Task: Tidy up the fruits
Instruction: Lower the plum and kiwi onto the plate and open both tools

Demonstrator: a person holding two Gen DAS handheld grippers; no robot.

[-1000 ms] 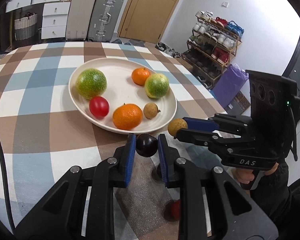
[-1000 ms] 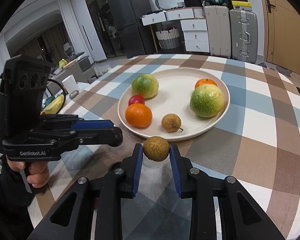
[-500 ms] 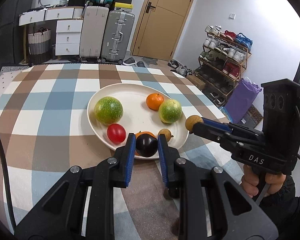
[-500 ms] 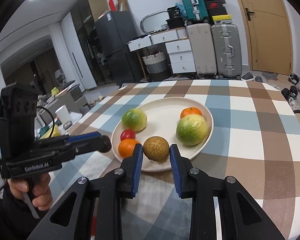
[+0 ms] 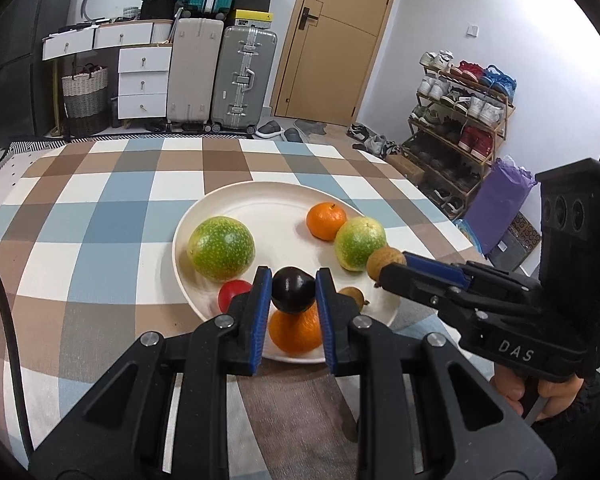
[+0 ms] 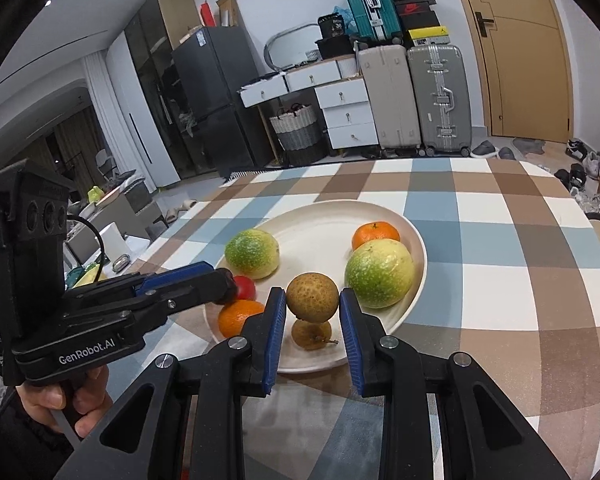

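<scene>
- the left tool (image 5: 293,289) pinches a dark purple fruit (image 5: 293,289) between its blue pads, held above the near rim of the white plate (image 5: 276,204).
- the right tool (image 6: 312,298) pinches a brown speckled longan (image 6: 312,298) between its own blue pads, above the near part of the same plate (image 6: 332,210).
- seen from the left wrist, the right tool (image 5: 384,266) reaches in from the right side with the longan (image 5: 382,261) at its tip, just beside a green fruit.
- on the plate lie two green speckled fruits, one at left (image 5: 221,248) and one at right (image 5: 360,243), a small orange (image 5: 326,222) at the far side touching the right green fruit, a larger orange (image 5: 295,332) near the front rim, a red fruit (image 5: 232,294) and a second longan (image 6: 311,334) with a short stem.
- from the right wrist, the left tool (image 6: 226,290) comes in from the left, its tip in front of the red fruit (image 6: 247,286) and above the larger orange (image 6: 238,316).
- the plate sits on a worktop (image 5: 100,216) covered in a blue, brown and white checked cloth.
- a hand (image 6: 64,396) grips the left tool's handle at lower left; another hand (image 5: 540,396) holds the right tool's handle at lower right.
</scene>
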